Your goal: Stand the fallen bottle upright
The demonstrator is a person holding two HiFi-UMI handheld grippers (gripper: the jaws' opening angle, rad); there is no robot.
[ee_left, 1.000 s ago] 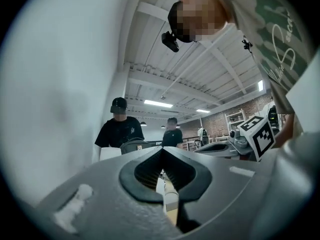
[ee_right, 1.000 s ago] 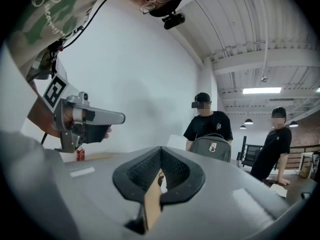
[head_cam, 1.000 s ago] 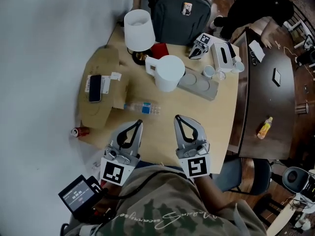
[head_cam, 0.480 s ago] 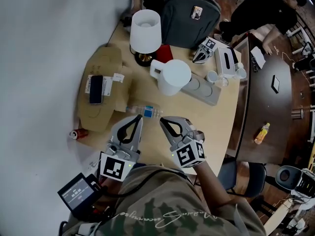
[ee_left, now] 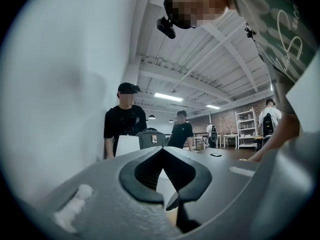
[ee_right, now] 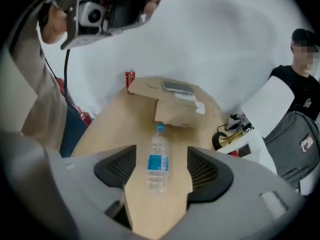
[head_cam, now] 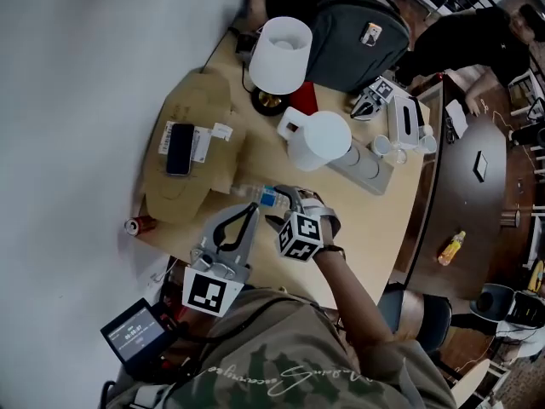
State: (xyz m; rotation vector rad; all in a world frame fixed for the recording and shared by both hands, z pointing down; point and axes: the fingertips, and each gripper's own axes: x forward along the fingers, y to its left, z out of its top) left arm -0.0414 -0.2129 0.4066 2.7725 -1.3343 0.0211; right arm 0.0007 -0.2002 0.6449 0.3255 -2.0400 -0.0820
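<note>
A clear plastic bottle [head_cam: 258, 195] with a blue label and cap lies on its side on the light wooden table [head_cam: 375, 228], just in front of a cardboard box. In the right gripper view the bottle [ee_right: 158, 159] runs lengthwise between the two jaws, cap pointing away. My right gripper [head_cam: 282, 205] tilts down over it, and its jaws are opening; the pads stand clear on either side of the bottle. To the left, my left gripper [head_cam: 248, 212] is held level near the table's front edge, shut and empty; its tips [ee_left: 161, 149] meet.
The cardboard box [head_cam: 192, 164] carries a phone [head_cam: 180, 136]. Behind the bottle stand a white pitcher [head_cam: 322, 141], a lamp [head_cam: 281, 44], a grey backpack [head_cam: 358, 31] and a grey tray [head_cam: 368, 162] with cups. A red can [head_cam: 137, 225] lies off the left edge. People stand beyond.
My right gripper swung forward, left and down over the bottle, tipping from level to steeply down, and its jaws went from shut to apart. The left gripper shifted slightly.
</note>
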